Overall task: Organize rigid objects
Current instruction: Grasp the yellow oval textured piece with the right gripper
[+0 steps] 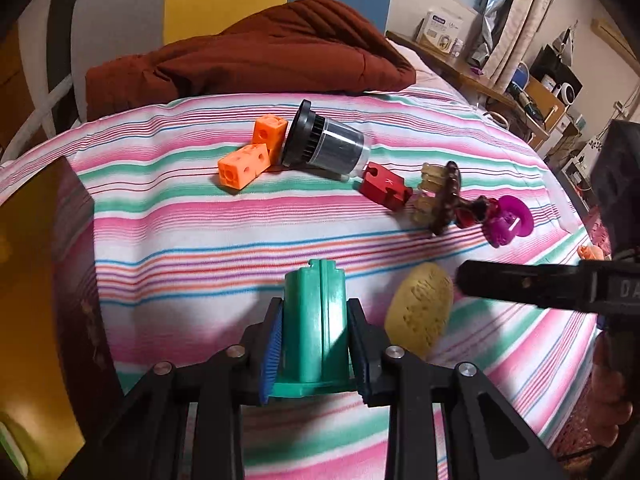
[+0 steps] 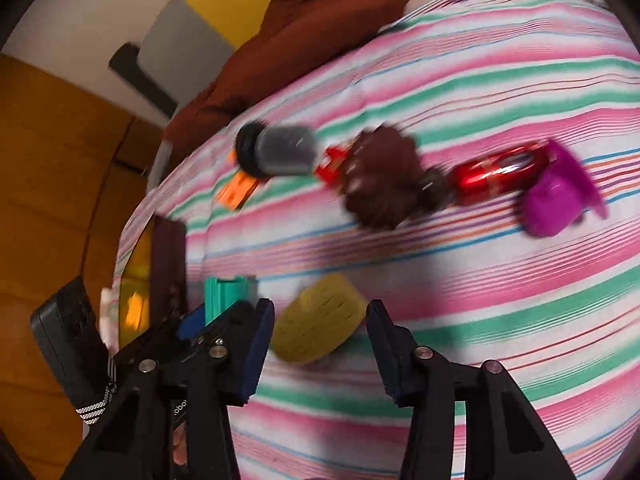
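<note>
Two orange cubes (image 1: 251,152) lie far left on the striped bedsheet (image 1: 200,240), touching a black-capped clear jar (image 1: 324,142) on its side; then a red block (image 1: 385,186), brown toy (image 1: 444,200) & purple piece (image 1: 508,220) in a row to the rt. Left tool (image 1: 316,336) is clamped on a green plastic block (image 1: 316,320), pads pressing both sides, just above the sheet. Right tool (image 2: 320,344) stands part open w/ a yellow sponge (image 2: 320,326) between the pads, untouched as far as the blur shows.

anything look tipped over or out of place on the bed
The black-capped clear jar lies on its side on the striped bedsheet, its cap against the orange cubes. The other toys lie scattered, none visibly broken.
</note>
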Available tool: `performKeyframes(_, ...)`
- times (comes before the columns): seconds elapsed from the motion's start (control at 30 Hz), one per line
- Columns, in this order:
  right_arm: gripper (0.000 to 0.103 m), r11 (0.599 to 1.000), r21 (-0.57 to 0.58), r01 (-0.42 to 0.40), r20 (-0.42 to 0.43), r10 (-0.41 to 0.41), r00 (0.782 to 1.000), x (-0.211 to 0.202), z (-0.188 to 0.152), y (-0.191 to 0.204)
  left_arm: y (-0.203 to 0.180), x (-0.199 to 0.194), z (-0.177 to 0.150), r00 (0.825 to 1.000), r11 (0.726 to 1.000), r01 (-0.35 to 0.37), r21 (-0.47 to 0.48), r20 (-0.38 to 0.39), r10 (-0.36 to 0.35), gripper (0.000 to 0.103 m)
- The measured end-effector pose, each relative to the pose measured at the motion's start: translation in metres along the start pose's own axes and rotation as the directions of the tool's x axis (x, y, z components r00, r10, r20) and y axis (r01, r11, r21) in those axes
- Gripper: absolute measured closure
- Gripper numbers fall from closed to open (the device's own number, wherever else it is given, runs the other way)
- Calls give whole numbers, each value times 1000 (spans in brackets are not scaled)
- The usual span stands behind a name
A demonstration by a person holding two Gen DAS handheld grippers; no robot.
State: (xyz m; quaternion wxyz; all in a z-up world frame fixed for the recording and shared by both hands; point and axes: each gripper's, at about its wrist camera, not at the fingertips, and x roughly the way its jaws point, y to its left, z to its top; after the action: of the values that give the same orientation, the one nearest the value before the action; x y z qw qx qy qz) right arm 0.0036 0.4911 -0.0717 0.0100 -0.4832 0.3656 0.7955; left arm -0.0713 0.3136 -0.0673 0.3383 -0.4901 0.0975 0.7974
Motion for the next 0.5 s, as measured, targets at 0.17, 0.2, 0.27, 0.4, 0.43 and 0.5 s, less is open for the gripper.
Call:
performKeyframes(0.17,53,1000,-13,-6,-60,6,998,12,-7,5,-7,-27,-8,997,999,4,44,74,-7,73)
performKeyframes(0.2,53,1000,-8,1,-67,-2,998,14,-8,5,-7,-32,-10,996,999,9,43,84,-13,73)
performKeyframes(0.27,53,1000,-4,3,-70,-3,998,13,-9,4,-10,-42,-13,994,999,6,50,110,-11,73)
performKeyframes(0.4,49,1000,6,-7,-87,8,996,16,-10,3,-15,-67,-26,986,997,7,81,165,-20,73)
performKeyframes(0.43,45,1000,7,-12,-91,13,996,18,-10,3,-16,-71,-28,984,996,3,86,176,-19,73)
performKeyframes(0.5,43,1000,11,-1,-83,2,997,21,-9,4,-15,-81,-34,980,996,8,87,196,-26,73)
